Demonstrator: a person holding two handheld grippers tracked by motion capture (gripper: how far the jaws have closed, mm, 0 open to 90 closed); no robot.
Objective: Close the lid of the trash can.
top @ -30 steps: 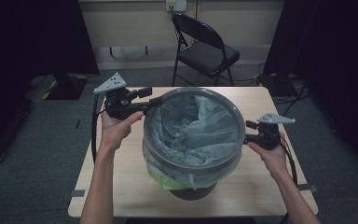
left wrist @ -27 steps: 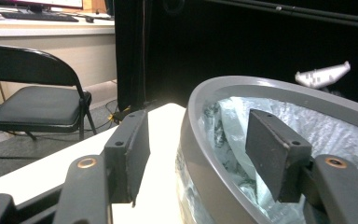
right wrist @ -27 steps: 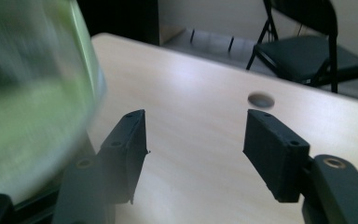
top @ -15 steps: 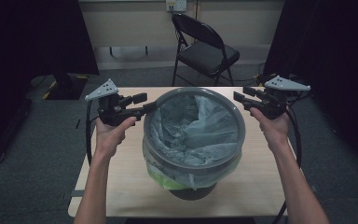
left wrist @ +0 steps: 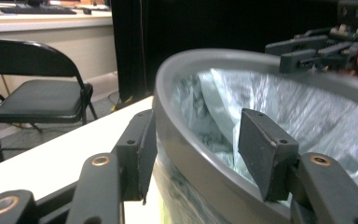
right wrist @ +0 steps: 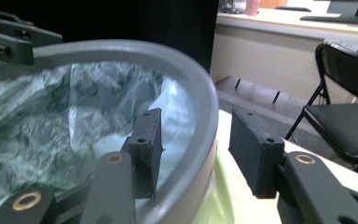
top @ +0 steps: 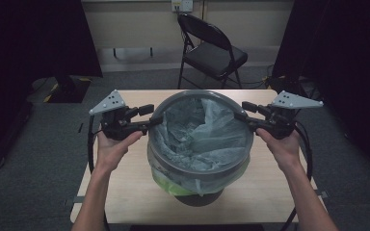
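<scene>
Straddling the grey rim ring (top: 200, 169) of the lined bin on the worktop (top: 125, 192), left gripper (top: 150, 116) and right gripper (top: 243, 110) fingers are spread, one inside, one outside; next, likely pinching and lifting.

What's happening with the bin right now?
A person has brought both grippers to the grey ring that tops the bagged bin on the table. The left gripper straddles the ring's rim, one jaw outside and one inside over the liner bag, jaws open. The right gripper does the same on the opposite side. Neither has clamped yet.
</scene>
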